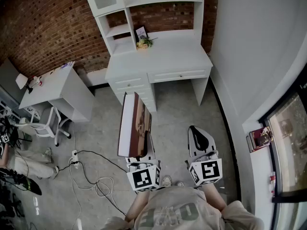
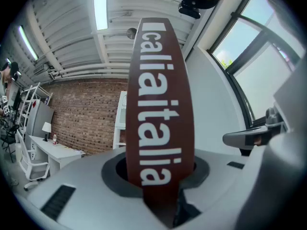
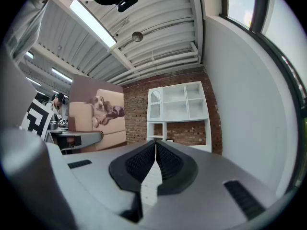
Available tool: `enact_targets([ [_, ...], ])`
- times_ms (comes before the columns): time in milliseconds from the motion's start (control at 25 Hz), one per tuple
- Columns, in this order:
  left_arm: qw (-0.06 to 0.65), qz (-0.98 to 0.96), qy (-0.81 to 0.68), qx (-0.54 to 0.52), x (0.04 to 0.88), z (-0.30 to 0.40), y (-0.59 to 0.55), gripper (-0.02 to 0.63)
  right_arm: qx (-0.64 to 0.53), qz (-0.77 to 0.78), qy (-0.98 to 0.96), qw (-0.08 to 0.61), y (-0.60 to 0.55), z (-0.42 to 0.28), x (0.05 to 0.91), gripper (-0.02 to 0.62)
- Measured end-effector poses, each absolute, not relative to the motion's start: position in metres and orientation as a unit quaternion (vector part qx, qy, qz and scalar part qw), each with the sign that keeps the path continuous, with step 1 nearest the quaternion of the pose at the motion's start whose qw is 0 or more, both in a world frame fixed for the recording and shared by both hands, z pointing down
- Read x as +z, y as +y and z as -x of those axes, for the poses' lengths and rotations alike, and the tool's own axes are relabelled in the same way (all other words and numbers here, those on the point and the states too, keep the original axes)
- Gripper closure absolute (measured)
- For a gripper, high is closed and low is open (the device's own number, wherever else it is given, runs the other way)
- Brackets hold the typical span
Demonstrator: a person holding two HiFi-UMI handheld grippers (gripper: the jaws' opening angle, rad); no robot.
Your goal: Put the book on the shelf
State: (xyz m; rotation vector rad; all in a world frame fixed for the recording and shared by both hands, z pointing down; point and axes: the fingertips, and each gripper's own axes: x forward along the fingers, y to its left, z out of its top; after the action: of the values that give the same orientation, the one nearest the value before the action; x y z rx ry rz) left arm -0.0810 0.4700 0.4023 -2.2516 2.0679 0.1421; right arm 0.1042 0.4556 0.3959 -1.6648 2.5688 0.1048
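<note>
A: Nearest first?
B: Gripping a book [image 2: 160, 104] in the left tongs [image 2: 160, 171], pinched at its near end. Standing on edge, brown spine with white lettering turned toward the left gripper view. In the head view, white page block on the left, cover picture of a dog on a sofa on the right.
A: And the other side?
B: Carrying the right tongs [image 3: 156, 145] pressed together, ridged black pads face to face. Just right of the book, apart from it, pointing roughly level like the left.
A: Below those?
B: Looking down on a grey floor [image 1: 177, 109], with a tangle of cables [image 1: 101, 181] off to the left.
A: Further out?
B: Facing a white worktop [image 1: 168, 61] with drawers, set against a brick wall [image 1: 48, 28]. Above it, a white shelf unit [image 1: 120, 32] with open compartments. At the worktop's back left, a small bunch of flowers [image 1: 144, 43] beside a small propped picture [image 1: 141, 32].
A: So where with the book?
B: In the air over the floor, well short of the shelf unit, not yet on it.
A: Far left?
B: A smaller white worktop [image 1: 50, 87], with a white chair [image 1: 45, 124] beside it.
</note>
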Motion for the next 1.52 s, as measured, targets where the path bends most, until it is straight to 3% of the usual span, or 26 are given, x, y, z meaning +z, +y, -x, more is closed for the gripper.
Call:
enact_targets([
  [360, 0.031, 0.742, 0.668, 0.048, 0.404, 0.086, 0.462, 0.454, 0.037, 0.541, 0.84, 0.016, 0.451, -0.088, 0.402, 0.578],
  [1000, 0.018, 0.75, 0.66, 0.047, 0.418, 0.133, 0.419, 0.454, 0.017, 0.561, 0.827, 0.031, 0.424, -0.054, 0.411, 0.578],
  [1520, 0.028, 0.759, 0.647, 0.063, 0.42, 0.129, 0.3, 0.454, 0.006, 0.571, 0.819, 0.052, 0.307, -0.065, 0.425, 0.578],
])
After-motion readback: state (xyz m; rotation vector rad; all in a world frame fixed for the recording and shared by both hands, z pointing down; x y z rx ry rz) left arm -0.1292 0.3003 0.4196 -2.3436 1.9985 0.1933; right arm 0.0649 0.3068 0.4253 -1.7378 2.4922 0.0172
